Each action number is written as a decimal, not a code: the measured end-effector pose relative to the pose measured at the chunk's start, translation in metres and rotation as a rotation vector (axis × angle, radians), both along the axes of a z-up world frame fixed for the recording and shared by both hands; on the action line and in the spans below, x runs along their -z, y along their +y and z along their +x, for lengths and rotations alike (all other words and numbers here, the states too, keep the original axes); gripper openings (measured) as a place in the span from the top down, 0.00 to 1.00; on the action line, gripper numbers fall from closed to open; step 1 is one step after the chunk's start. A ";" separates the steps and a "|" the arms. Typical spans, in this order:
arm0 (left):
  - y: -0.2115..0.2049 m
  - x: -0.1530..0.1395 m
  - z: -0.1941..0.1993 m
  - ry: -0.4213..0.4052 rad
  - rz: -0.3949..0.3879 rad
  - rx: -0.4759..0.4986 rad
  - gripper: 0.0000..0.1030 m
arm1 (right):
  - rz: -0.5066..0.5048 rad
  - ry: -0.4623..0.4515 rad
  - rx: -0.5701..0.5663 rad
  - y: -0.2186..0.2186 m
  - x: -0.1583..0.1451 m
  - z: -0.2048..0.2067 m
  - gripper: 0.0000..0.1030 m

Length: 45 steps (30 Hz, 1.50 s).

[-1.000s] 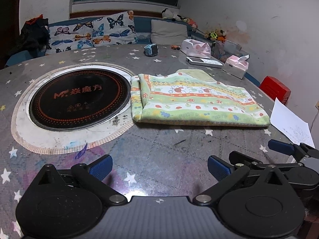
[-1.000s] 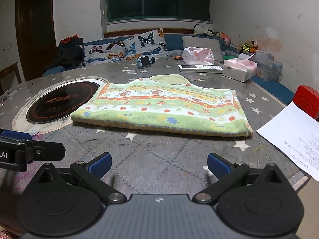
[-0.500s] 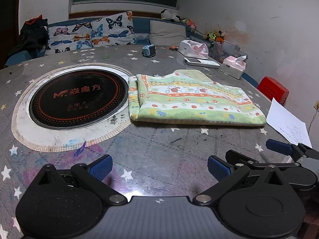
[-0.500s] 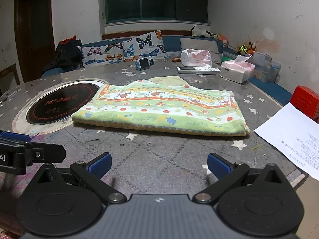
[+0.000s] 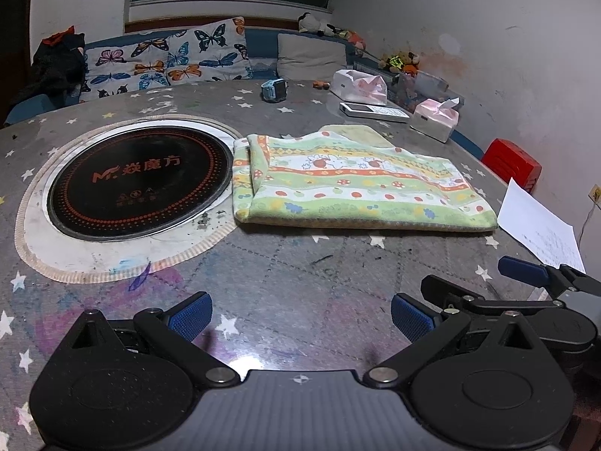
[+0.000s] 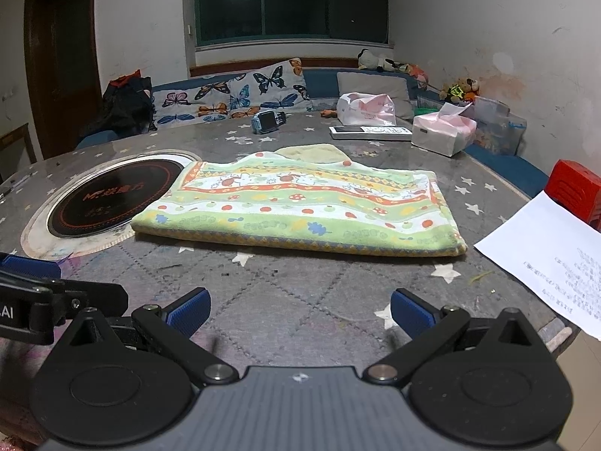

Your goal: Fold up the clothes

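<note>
Folded cloth (image 5: 349,184), green with striped cartoon print, lies flat on the round grey star-patterned table (image 5: 293,282), layers stacked, a plain yellowish flap poking out at its far edge. Its left end touches the rim of the black built-in cooktop (image 5: 139,180) with orange lettering; nothing on the cooktop. White printed paper sheet (image 6: 552,259) lies right of the cloth, apart from it, overhanging the table edge.

Left gripper (image 5: 300,314): blue-padded fingers spread wide, nothing between them, low over the near table edge, well short of the cloth. Right gripper (image 6: 300,310): fingers spread wide too, holding nothing, just beside the left one and also short of the cloth. Each gripper shows at the edge of the other's view.

Containers at far right of table: white tissue box (image 6: 443,131) with pink tissue sticking out the top; pink-white plastic bag (image 6: 364,107), contents can't tell; clear plastic bin (image 6: 499,126) against the wall, contents blurred. White remote (image 6: 370,132) lies between bag and tissue box. Small blue gadget (image 6: 266,121) at far table edge. Red crate (image 6: 574,188) beyond the table on the right. Butterfly cushion (image 6: 233,94) and stuffed toys (image 6: 379,62) on the bench behind.
</note>
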<state>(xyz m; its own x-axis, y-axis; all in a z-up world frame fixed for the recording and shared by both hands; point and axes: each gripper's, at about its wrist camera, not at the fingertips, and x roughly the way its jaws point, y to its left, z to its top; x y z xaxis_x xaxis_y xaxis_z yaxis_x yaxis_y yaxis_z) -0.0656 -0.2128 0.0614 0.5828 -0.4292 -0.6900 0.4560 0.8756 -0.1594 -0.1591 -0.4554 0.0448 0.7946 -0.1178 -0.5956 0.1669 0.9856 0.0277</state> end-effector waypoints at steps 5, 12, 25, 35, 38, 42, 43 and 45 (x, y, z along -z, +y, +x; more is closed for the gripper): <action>-0.001 0.001 0.000 0.007 0.001 0.002 0.00 | 0.005 0.000 0.004 -0.002 0.000 -0.001 0.00; -0.004 0.001 0.001 0.009 0.004 0.008 0.00 | 0.007 0.001 0.001 -0.003 0.001 0.000 0.00; -0.007 0.002 0.002 0.018 0.005 0.013 0.00 | 0.013 0.006 -0.002 -0.003 0.003 0.001 0.00; -0.007 0.003 0.004 0.020 0.007 0.012 0.00 | 0.016 0.013 -0.004 -0.002 0.005 0.004 0.00; -0.008 0.004 0.004 0.020 0.009 0.015 0.00 | 0.015 0.014 -0.004 -0.002 0.005 0.004 0.00; -0.009 0.004 0.004 0.022 0.011 0.018 0.00 | 0.017 0.014 -0.002 -0.003 0.005 0.005 0.00; -0.010 0.004 0.004 0.022 0.011 0.019 0.00 | 0.018 0.014 -0.001 -0.003 0.005 0.005 0.00; -0.010 0.004 0.004 0.022 0.012 0.018 0.00 | 0.018 0.014 -0.001 -0.003 0.005 0.004 0.00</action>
